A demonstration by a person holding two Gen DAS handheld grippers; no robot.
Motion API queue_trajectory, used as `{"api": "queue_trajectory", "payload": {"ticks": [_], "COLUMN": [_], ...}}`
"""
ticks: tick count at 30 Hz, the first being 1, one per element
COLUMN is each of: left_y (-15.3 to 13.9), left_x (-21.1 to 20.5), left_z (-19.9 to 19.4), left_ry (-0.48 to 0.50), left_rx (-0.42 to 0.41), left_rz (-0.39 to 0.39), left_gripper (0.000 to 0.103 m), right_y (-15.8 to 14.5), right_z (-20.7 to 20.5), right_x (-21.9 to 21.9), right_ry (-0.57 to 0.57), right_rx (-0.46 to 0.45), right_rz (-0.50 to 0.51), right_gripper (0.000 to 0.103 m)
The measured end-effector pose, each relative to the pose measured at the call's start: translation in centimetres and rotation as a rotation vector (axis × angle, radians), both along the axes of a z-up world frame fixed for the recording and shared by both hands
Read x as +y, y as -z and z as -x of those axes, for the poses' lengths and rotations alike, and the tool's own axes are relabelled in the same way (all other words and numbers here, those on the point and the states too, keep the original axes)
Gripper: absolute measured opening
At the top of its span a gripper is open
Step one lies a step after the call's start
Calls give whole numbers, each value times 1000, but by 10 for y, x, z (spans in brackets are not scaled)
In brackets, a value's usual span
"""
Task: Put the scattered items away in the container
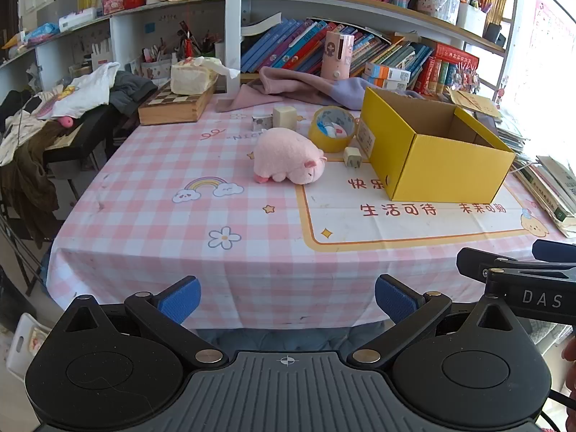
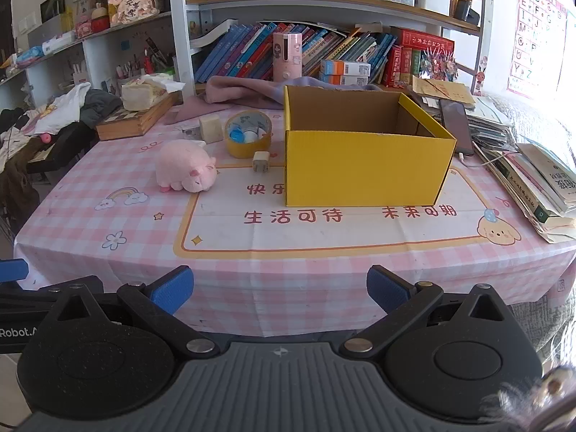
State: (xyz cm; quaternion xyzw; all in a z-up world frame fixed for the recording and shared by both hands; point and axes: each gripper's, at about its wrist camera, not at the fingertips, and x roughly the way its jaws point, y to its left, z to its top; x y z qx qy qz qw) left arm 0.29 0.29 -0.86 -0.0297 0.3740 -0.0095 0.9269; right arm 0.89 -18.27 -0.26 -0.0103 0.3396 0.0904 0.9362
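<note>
An open yellow cardboard box (image 1: 442,165) (image 2: 363,169) stands on the pink checked tablecloth. Left of it lie a pink plush pig (image 1: 288,156) (image 2: 185,167), a yellow tape roll (image 1: 333,129) (image 2: 248,133) with small items inside, a white charger plug (image 1: 352,157) (image 2: 261,161), a cream block (image 1: 284,117) (image 2: 210,127) and a small silver item (image 1: 262,122). My left gripper (image 1: 286,300) is open and empty, at the table's near edge. My right gripper (image 2: 280,293) is open and empty, also at the near edge, in front of the box.
A pink-purple cloth (image 1: 295,88), a pink cylinder (image 1: 338,55) and book rows line the back. A wooden chess box (image 1: 172,106) with a tissue pack stands back left. Stacked books (image 2: 536,187) and a phone (image 2: 455,126) lie right of the box. Clothes pile at the left.
</note>
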Motion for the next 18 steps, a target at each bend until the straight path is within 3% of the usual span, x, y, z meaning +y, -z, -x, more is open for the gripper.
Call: {"api": "queue_trajectory", "payload": {"ticks": [18], "left_y": [2], "left_x": [-1], "left_z": [1], "left_ry": [2], "left_rx": [-6], "left_rz": [-2], "left_gripper": [103], "right_y": [-3], "right_z": [-1], "right_x": [2], "right_ry": [2], "right_rx": [2], "right_rz": [7], "right_gripper": [103]}}
